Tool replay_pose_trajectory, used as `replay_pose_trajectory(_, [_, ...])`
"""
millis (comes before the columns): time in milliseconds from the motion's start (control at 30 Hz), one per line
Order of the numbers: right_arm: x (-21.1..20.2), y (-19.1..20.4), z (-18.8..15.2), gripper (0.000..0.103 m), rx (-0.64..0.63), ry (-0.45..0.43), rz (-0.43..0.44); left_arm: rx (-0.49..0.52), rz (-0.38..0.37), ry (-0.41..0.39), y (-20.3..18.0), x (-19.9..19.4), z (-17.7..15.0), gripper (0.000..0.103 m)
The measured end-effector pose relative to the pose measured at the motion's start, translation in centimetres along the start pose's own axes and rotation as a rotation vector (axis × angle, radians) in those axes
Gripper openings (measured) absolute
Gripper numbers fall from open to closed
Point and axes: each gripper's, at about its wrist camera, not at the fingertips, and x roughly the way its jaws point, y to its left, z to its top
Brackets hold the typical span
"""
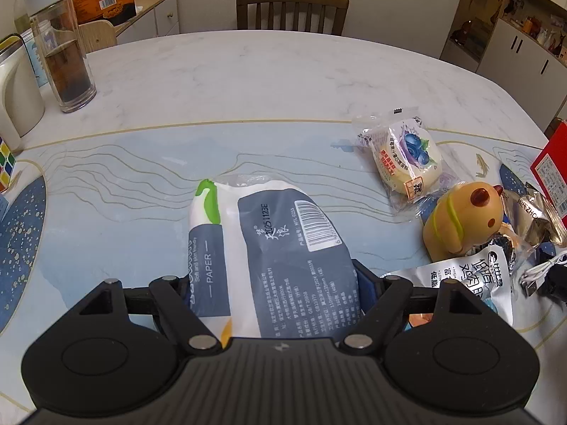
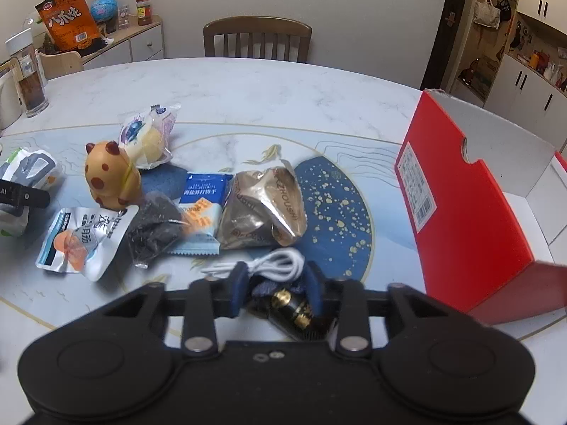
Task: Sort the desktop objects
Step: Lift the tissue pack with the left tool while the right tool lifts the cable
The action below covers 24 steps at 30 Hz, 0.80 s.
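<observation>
My left gripper (image 1: pixel 273 279) is shut on a white and dark-blue tissue pack (image 1: pixel 269 219), which sticks out forward over the blue mat. My right gripper (image 2: pixel 276 283) is closed around a black gadget with gold caps (image 2: pixel 294 311); its white USB cable (image 2: pixel 273 262) lies coiled just ahead of the fingers. Left of it lie a silver chicken pouch (image 2: pixel 81 237), a black sachet (image 2: pixel 152 226), a blue cracker pack (image 2: pixel 202 205) and a gold foil bag (image 2: pixel 262 205). A tan animal toy (image 2: pixel 110 177) and a blueberry pastry pack (image 2: pixel 145 138) sit behind them.
An open red box (image 2: pixel 460 219) with a white inside stands at the right. A glass bottle (image 1: pixel 60 49), a white kettle (image 1: pixel 14 95) and a puzzle cube (image 1: pixel 7 166) stand at the table's left. A wooden chair (image 1: pixel 290 7) is at the far edge.
</observation>
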Motion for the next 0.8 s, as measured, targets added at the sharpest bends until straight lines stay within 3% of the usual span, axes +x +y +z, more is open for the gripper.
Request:
replay_pose_trajectory(100, [0.0,0.0,0.2,0.033,0.002,0.005,-0.004,0.000,-0.001,0.000,0.0,0.0,0.1,0.079])
replay_pose_trajectory(233, [0.1,-0.1,0.7,0.046,0.033,0.004,0.002,0.001,-0.001,0.001,0.0,0.1,0.2,0.079])
replay_pose_trajectory(333, [0.5,-0.2,0.8,0.046,0.050,0.006,0.009,0.004,-0.001,0.001,0.0,0.1,0.2,0.079])
replay_pose_trajectory(467, [0.7,-0.2,0.9,0.041,0.055,0.000,0.014,0.007,-0.004,-0.001,0.1,0.1,0.2,0.079])
replay_pose_trajectory(533, [0.5,-0.2,0.9,0.029,0.054,-0.009,0.007,0.008,-0.007,-0.006,0.1,0.1,0.2,0.077])
replay_pose_trajectory(800, [-0.9,-0.1,0.9,0.027,0.087,-0.035,0.041,0.021,-0.018,-0.021,-0.4,-0.8,0.1,0.069])
